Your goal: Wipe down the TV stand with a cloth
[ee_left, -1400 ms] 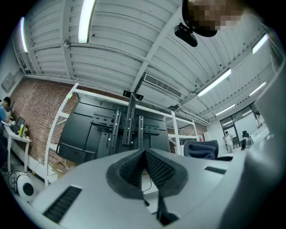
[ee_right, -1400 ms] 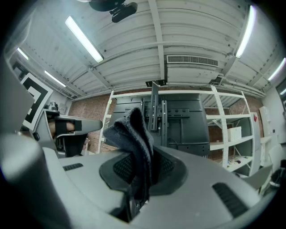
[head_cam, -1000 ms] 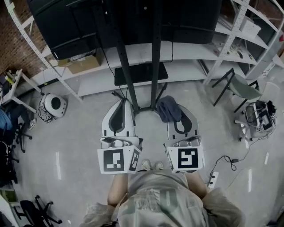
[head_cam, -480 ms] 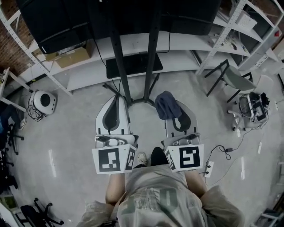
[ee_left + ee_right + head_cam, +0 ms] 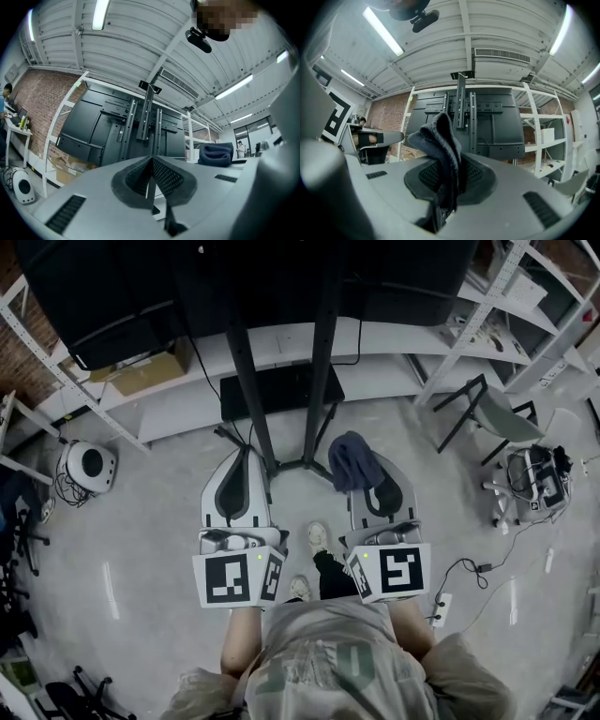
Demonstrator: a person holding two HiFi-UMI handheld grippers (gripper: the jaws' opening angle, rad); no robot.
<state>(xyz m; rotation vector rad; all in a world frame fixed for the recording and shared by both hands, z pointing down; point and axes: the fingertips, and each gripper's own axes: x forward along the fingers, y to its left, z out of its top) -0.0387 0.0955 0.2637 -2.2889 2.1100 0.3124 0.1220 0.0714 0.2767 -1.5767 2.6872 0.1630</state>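
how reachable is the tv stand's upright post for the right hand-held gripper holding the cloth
Probably reachable: the right hand-held gripper, shut on the cloth, sits close in front of the post, and nothing visible stands between them.

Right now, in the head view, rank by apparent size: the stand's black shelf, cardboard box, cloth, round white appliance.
1. black shelf
2. cardboard box, partly hidden
3. cloth and round white appliance look alike; the cloth, held in the right gripper, is nearer the camera, so unranked.

Dark blue cloth (image 5: 351,461) bunched in jaws of right gripper (image 5: 366,486), beside black twin-post TV stand (image 5: 320,381)
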